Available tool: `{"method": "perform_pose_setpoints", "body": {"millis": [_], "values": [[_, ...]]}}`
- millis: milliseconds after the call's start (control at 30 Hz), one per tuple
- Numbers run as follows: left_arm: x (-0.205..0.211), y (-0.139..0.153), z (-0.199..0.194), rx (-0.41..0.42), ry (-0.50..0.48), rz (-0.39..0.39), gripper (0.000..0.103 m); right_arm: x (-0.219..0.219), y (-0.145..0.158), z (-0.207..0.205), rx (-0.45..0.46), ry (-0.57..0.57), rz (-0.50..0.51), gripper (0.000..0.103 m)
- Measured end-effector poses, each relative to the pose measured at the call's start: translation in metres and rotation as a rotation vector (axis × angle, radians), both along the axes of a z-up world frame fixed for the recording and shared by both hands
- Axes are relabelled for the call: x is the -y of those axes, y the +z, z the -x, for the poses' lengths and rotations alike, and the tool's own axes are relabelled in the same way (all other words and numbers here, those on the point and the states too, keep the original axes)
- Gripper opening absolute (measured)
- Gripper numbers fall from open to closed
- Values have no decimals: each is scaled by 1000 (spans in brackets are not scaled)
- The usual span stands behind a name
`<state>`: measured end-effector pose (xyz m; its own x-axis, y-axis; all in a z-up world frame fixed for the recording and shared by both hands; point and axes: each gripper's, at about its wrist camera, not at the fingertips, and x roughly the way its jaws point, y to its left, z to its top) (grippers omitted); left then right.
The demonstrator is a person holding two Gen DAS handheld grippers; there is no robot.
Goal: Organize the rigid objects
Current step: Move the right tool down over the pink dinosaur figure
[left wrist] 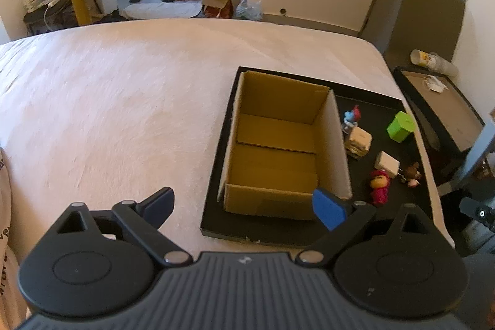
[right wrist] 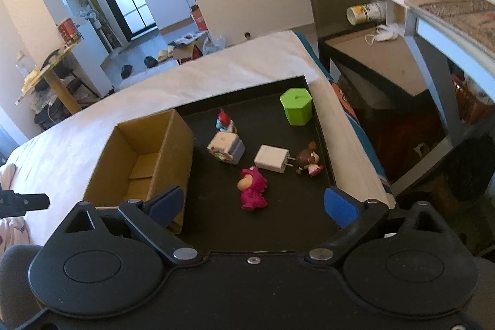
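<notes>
— Left wrist view first: left claw spread wide, nothing between the pads, hanging over the near edge of the black tray on the bed. Cardboard box inside the tray, apparently empty. To its right, on the tray floor: blue figurine, cream cube, green hexagonal box, white charger, pink figurine, brown bear figurine.

— Right wrist view?

— Right claw likewise open and empty, aimed down at the pink figurine, which lies on its back nearest the fingertips, not yet touched. Charger just behind it, prongs pointing at the bear. Green box in the far corner, well apart.

— Handling?

— Probably all 6 light and stiff, hard plastic by the look. Pink figurine rounded and lumpy, likely to roll or squirt out: best pinched across the torso, not the head. Charger flat-sided, easy across the 2 broad faces, clear of the prongs. Green box wide, probably hollow: grip on opposite flats.
</notes>
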<state>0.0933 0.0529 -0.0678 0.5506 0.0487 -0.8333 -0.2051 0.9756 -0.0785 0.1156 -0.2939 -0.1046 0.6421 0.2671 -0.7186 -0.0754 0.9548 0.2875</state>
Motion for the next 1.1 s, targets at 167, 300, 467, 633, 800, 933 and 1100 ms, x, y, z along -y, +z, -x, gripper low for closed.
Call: {"method": "perform_pose_setpoints", "body": {"millis": [167, 300, 467, 633, 800, 933, 1100], "values": [[-5, -10, -12, -23, 24, 3, 94, 1, -12, -11, -35, 9, -16, 91], [-10, -14, -20, -19, 67, -4, 94, 0, -20, -20, -61, 22, -25, 88], [-16, -22, -35, -41, 83, 6, 88, -1, -28, -31, -82, 34, -31, 85], [-17, -32, -50, -79, 77, 21, 82, -1, -39, -45, -114, 26, -31, 84], [-20, -42, -65, -120, 88, 33, 72, -5, -48, -56, -139, 30, -32, 84], [-25, -52, -76, -160, 99, 55, 68, -8, -59, -66, -166, 33, -45, 83], [-29, -67, -87, -224, 97, 89, 62, -10, -69, -78, -193, 27, -59, 82]]}}
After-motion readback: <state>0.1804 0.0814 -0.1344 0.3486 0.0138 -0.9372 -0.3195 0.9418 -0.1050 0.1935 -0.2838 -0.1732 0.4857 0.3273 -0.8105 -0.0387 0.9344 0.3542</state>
